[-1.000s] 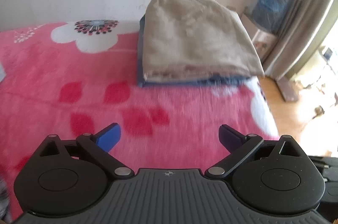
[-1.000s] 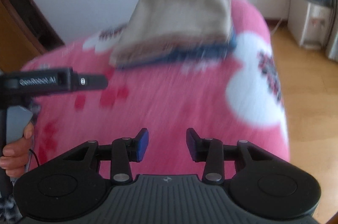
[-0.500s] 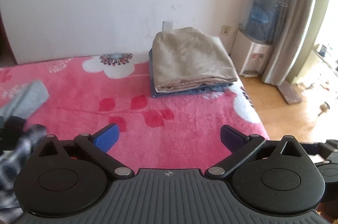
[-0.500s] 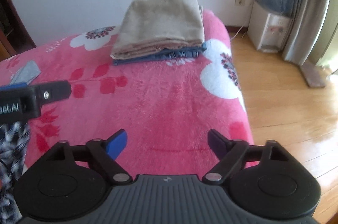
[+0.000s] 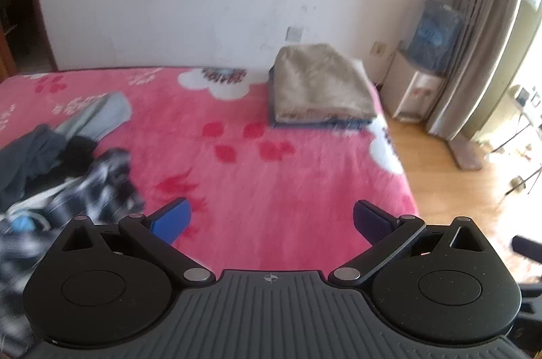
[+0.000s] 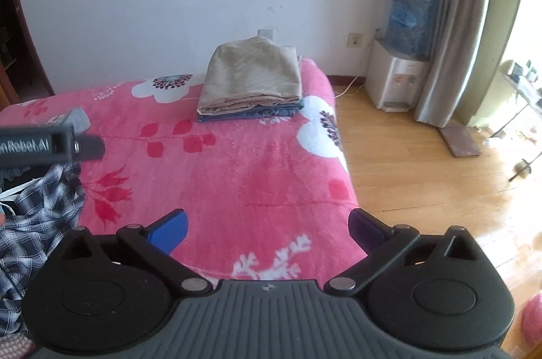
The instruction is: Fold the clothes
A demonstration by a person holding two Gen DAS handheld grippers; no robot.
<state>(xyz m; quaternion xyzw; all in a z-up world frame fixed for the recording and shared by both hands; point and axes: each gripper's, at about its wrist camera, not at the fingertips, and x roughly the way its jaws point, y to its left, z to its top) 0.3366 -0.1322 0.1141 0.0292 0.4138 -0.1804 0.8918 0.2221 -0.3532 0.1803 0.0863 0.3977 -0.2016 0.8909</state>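
The left hand-held gripper (image 5: 270, 218) has a grey ribbed body, two round black discs and black arms with silver screws. One finger pad is blue, the other dark purple. The right hand-held gripper (image 6: 267, 232) looks the same.

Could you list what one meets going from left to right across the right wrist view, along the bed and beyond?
Checked shirt → stack of folded clothes → water dispenser → curtain.
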